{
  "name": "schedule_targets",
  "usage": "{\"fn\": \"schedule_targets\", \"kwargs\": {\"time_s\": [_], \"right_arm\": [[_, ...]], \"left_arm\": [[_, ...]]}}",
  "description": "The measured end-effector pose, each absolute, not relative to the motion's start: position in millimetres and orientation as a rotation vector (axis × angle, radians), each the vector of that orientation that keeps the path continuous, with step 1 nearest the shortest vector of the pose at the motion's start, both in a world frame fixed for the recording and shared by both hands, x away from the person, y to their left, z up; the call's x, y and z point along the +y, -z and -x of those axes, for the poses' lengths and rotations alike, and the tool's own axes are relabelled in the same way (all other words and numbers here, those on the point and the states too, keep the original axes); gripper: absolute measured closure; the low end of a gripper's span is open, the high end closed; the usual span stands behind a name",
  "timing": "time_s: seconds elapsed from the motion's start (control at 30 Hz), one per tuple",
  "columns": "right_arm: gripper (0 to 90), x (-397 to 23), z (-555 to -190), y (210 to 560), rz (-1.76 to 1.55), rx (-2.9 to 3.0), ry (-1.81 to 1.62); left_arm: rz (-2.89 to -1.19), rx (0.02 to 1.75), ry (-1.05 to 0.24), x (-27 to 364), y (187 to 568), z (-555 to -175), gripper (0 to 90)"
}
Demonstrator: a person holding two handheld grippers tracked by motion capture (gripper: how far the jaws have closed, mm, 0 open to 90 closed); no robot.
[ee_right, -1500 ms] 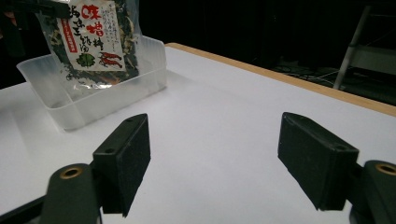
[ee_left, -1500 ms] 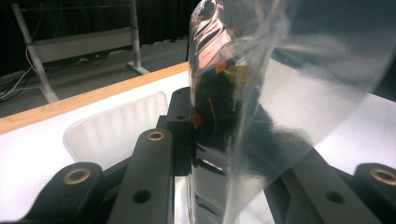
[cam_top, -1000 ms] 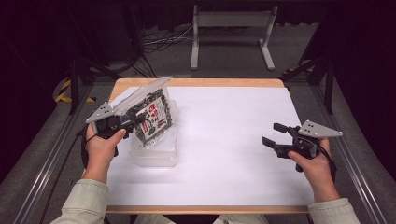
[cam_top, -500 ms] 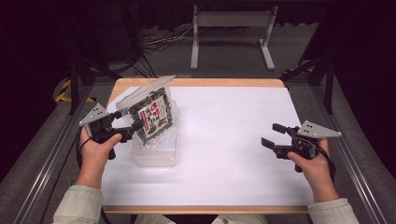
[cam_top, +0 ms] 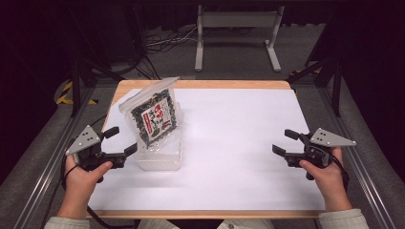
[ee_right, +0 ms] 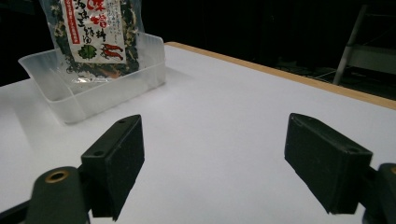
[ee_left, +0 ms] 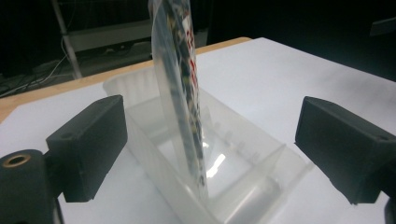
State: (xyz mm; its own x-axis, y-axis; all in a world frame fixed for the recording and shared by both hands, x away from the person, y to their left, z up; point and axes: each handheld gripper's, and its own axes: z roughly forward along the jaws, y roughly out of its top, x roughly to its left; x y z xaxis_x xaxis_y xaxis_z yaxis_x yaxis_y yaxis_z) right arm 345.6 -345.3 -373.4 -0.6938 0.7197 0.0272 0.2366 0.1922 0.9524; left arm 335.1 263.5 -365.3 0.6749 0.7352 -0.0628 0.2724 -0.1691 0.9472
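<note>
A clear bag of dark dried food with a red-and-white label (cam_top: 154,116) stands tilted in a clear plastic bin (cam_top: 161,157) on the white table sheet (cam_top: 229,143). In the left gripper view the bag (ee_left: 180,84) shows edge-on, rising from the bin (ee_left: 196,154). My left gripper (cam_top: 120,141) is open just left of the bin, holding nothing. My right gripper (cam_top: 285,142) is open near the table's right edge, far from the bin. The right gripper view shows the bag (ee_right: 95,32) and bin (ee_right: 93,88) at its upper left.
The sheet covers a wooden table (cam_top: 210,84). A metal stand (cam_top: 236,33) and cables (cam_top: 165,43) lie on the floor behind it. Aluminium rails (cam_top: 356,157) run along both sides.
My left gripper has let go of the bag and drawn back toward the near left. The bag now stands by itself in the bin. The right gripper has barely moved.
</note>
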Motion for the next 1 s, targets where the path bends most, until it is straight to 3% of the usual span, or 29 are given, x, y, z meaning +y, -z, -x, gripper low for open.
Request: {"fn": "schedule_targets", "kwargs": {"time_s": [0.4, 0.77, 1.0], "right_arm": [[18.3, -359.2, -331.1, 403.0, -0.924, 2.028, -1.503], [17.8, -361.0, -329.0, 431.2, -0.974, 2.032, -1.470], [17.5, -357.8, -331.4, 435.4, -0.970, 2.044, -1.462]], "left_arm": [[-1.722, 0.925, -0.460, 286.1, 424.3, -313.3, 8.4], [-1.841, 0.932, -0.478, 283.0, 449.4, -317.9, 8.5], [-1.831, 0.934, -0.464, 282.7, 451.3, -318.4, 8.7]]}}
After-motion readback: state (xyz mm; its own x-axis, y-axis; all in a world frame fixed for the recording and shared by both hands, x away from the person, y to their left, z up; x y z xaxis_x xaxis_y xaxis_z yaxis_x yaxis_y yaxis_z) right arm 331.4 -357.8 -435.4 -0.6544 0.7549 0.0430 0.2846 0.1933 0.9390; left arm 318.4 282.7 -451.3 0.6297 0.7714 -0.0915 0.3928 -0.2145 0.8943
